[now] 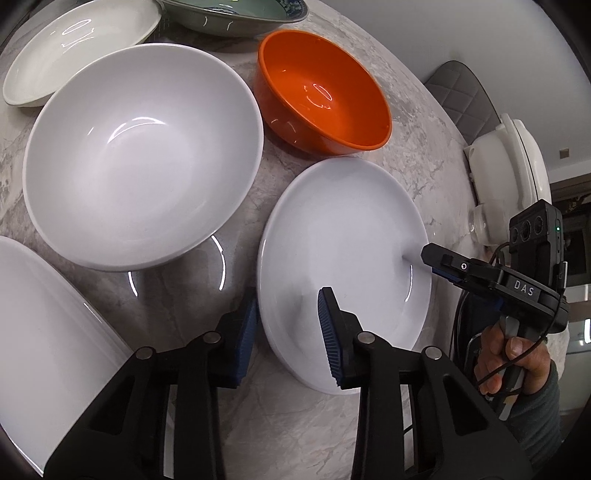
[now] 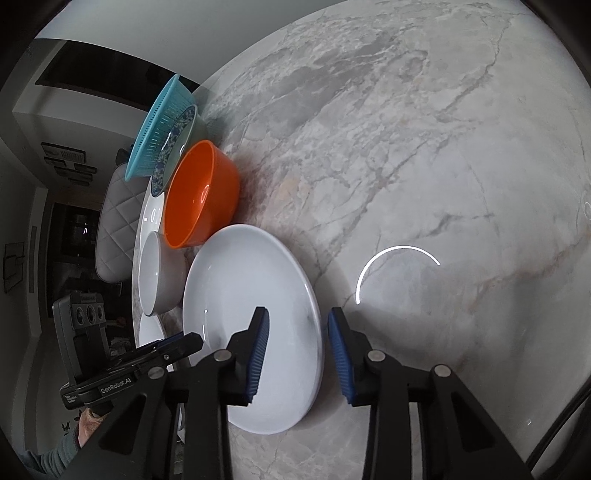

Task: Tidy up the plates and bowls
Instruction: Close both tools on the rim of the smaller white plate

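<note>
A white plate (image 1: 343,236) (image 2: 243,280) lies flat on the marble table (image 2: 424,166). My left gripper (image 1: 288,339) straddles its near-left rim, outer pad against the edge and inner pad on the plate's face, shut on it. My right gripper (image 2: 297,350) straddles the opposite rim, one pad above the plate's face and the outer pad just off the edge, with a thin gap showing. Seen from the left wrist, the right gripper (image 1: 434,266) reaches over that rim. A large white bowl (image 1: 144,155) and an orange bowl (image 1: 325,92) stand just beyond the plate.
A shallow white dish (image 1: 74,48) and a green patterned dish (image 1: 236,14) sit at the far end, with a teal colander (image 2: 159,122) behind them. Another white dish (image 1: 37,332) lies at the near left. A white lidded pot (image 1: 509,173) sits by a grey chair (image 1: 458,92).
</note>
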Demonstrator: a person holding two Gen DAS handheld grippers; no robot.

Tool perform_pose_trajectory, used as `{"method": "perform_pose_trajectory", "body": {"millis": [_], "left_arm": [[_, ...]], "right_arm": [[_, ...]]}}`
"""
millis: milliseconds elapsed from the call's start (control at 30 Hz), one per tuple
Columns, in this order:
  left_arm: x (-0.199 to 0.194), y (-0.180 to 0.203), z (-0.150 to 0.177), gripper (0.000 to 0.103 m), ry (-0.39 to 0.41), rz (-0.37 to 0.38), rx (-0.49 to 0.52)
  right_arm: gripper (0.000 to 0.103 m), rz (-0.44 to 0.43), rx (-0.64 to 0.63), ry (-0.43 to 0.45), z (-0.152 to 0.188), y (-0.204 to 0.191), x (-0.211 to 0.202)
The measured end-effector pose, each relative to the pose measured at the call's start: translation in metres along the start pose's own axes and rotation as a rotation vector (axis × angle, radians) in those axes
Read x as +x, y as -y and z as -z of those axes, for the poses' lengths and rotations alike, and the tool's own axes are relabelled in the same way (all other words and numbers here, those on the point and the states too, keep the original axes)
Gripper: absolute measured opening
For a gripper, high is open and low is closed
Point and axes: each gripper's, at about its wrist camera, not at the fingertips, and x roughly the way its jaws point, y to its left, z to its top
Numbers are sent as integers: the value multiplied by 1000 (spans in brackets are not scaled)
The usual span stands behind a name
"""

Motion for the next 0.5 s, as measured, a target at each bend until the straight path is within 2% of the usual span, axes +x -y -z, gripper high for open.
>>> {"method": "perform_pose_trajectory", "body": {"millis": [33, 100, 200, 500], "left_arm": [[0, -1, 0, 31, -1, 0, -4], [-1, -3, -1, 31, -3, -6, 0], [0, -3, -1, 31, -5, -13, -5], [-3, -7, -3, 15, 2, -27, -16]], "right_arm": [[36, 10, 0, -4, -1, 0, 1], [26, 26, -1, -14, -2, 0, 5], [18, 48, -11, -38, -4, -1, 11], [17, 51, 16, -47, -7, 3, 15]]}}
